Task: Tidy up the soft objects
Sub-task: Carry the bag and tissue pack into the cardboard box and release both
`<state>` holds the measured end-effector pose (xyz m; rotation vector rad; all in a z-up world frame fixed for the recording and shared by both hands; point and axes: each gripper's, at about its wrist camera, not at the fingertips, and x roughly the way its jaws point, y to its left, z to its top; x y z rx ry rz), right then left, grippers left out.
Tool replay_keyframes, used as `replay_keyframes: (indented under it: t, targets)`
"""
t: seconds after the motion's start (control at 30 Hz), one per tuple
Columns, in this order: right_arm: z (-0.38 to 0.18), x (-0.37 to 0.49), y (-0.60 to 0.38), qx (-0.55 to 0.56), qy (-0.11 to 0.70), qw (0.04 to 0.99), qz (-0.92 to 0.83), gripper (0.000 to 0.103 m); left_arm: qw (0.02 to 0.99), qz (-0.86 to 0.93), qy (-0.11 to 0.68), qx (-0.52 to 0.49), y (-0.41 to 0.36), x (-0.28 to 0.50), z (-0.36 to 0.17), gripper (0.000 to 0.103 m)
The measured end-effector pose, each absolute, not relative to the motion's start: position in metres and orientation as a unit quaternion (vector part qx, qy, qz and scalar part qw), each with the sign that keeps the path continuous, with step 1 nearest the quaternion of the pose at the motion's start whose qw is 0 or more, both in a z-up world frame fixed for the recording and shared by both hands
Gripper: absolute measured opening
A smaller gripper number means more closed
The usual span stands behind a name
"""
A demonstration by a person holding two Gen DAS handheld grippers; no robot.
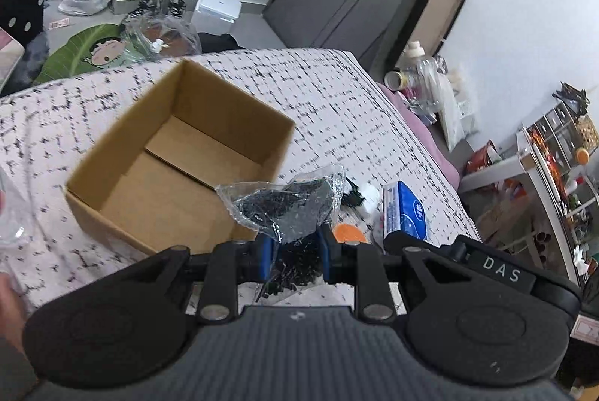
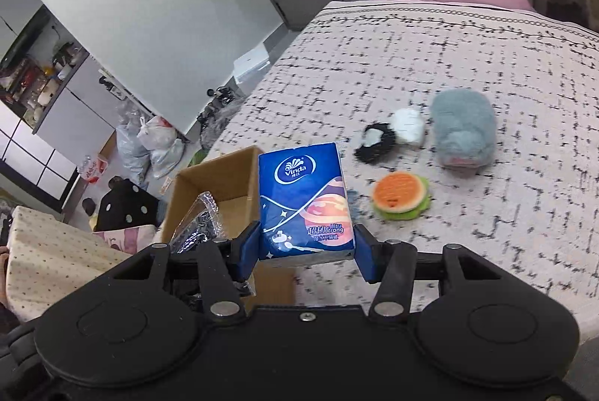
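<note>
**Both grippers loaded above the bed**

Left gripper (image 1: 295,251) clamps a clear bag of black bits (image 1: 288,210) at frame centre; right gripper (image 2: 307,251) pinches a blue tissue pack (image 2: 305,199) upright; the cardboard box (image 1: 112,154) sits open centre-left; beyond, right of centre, burger toy (image 2: 400,195) and grey plush (image 2: 462,131) lie on the patterned bedspread (image 2: 486,64).

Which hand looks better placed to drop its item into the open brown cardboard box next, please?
Probably the left. The left gripper, shut on the clear plastic bag of black pieces, sits at the brown cardboard box's near rim. The right gripper, holding the blue tissue pack, sits beside the box.
</note>
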<state>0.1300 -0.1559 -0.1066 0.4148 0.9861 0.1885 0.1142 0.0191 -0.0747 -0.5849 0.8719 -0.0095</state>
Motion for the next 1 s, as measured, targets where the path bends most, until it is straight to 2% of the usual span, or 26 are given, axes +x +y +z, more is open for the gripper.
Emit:
replay_keyframes:
  t: [0.53,0.93,1.0]
  targets:
    - [-0.104,0.148,-0.082,0.178,0.491,0.845,0.117,0.051,0.854,0.037,0.434,-0.285,0.088,0.13,-0.079,0.024]
    - [-0.113,0.159,-0.059,0.174,0.511,0.833,0.118,0.051,0.845,0.057,0.453,-0.28,0.11,0.144,-0.084,0.025]
    - [-0.115,0.16,-0.057,0.174,0.514,0.832,0.12,0.051,0.843,0.071,0.453,-0.28,0.114,0.145,-0.084,0.028]
